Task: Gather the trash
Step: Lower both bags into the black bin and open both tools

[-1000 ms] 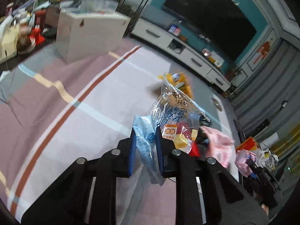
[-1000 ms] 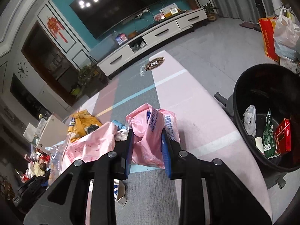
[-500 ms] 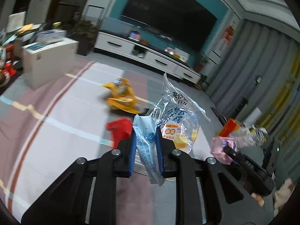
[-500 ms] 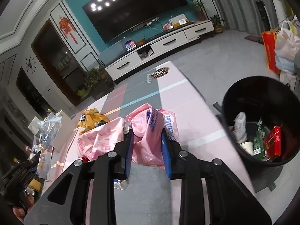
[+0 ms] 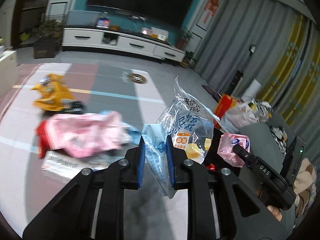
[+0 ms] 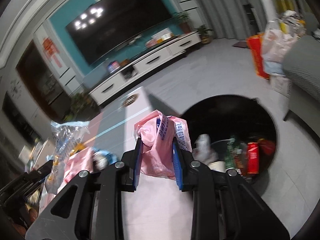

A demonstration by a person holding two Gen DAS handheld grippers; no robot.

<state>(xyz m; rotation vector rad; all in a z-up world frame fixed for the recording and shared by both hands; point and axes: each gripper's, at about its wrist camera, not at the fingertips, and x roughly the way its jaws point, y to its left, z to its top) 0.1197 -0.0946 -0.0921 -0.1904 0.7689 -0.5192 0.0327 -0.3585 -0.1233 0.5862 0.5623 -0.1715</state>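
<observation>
Both tools are loaded. We see the left tool (image 5: 155,150) clamped tight on a clear blue-printed snack wrapper (image 5: 180,128), its blue pads pinching the crumpled lower end while the rest of the wrapper stands up above the fingers. Our right tool (image 6: 157,156) grips a bunched pink plastic bag (image 6: 160,140) between its pads, the bag bulging out above and below them.

From the right wrist view, the black trash bin (image 6: 268,118) sits on the floor just right of the pink bag, its mouth open toward us; a red can (image 6: 253,156), a paper cup (image 6: 217,165) and other scraps lie inside.

From the left wrist view, more trash lies on the striped rug (image 5: 120,92): a blurred pink bag (image 5: 84,134) over a flat white box (image 5: 60,166), and a yellow wrapper (image 5: 52,98) farther off. We also see the right tool there at the right edge, carrying its pink bag.
</observation>
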